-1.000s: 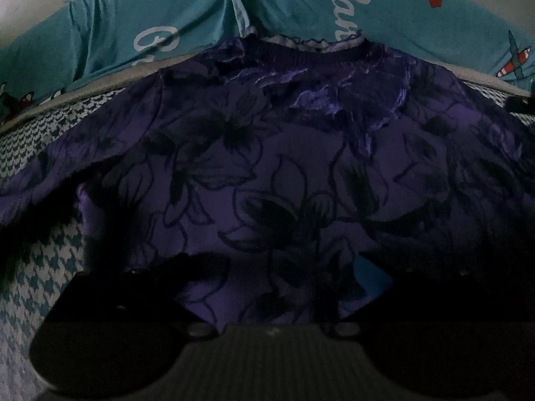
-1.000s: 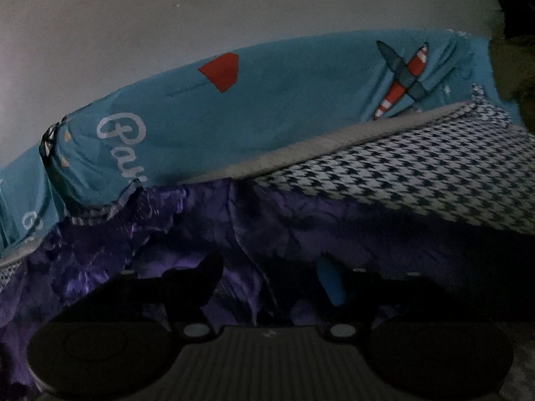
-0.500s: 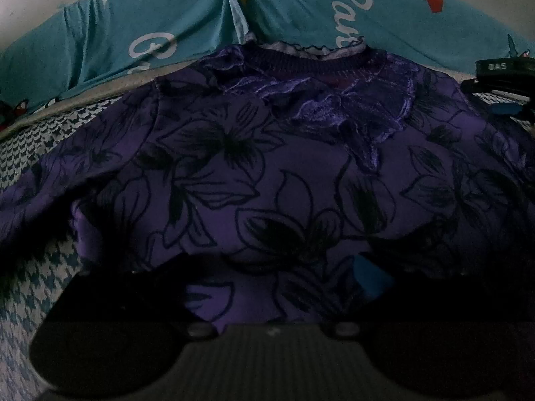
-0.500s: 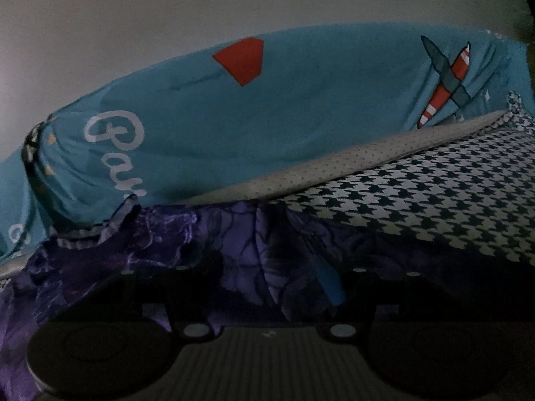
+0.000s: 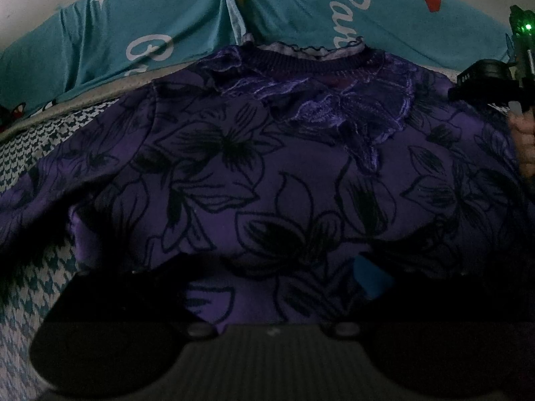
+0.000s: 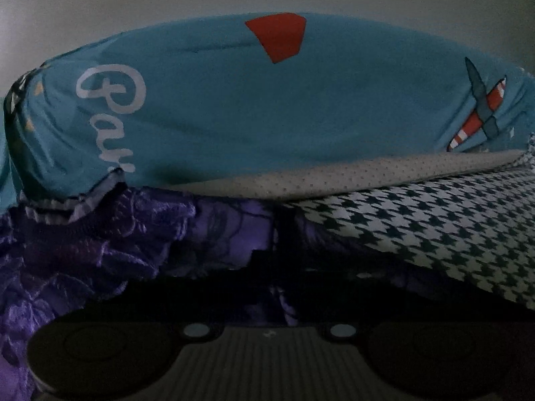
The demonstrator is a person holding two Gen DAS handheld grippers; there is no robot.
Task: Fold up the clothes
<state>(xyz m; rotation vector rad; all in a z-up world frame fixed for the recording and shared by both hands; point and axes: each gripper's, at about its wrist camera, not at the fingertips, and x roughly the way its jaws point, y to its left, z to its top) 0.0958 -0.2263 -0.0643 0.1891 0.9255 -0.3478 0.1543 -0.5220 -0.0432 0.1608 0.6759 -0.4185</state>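
The purple floral sweater [image 5: 267, 173] lies spread flat on the houndstooth bed [image 6: 451, 234], collar toward the teal pillows [image 5: 133, 33]; no fold is made yet. Right tongs [image 6: 267, 287] have just closed, apparently pinching its shoulder edge. Left tongs [image 5: 267, 287] stand open over the hem.

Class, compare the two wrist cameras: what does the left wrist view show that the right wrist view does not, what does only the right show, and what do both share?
Only the left wrist view: the purple floral top spread whole, its ribbed neckline, and the right gripper's body with a green light.

Only the right wrist view: the airplane print and the right gripper, jaws just closed on purple cloth.

Both: the top, the teal pillow, the houndstooth sheet.
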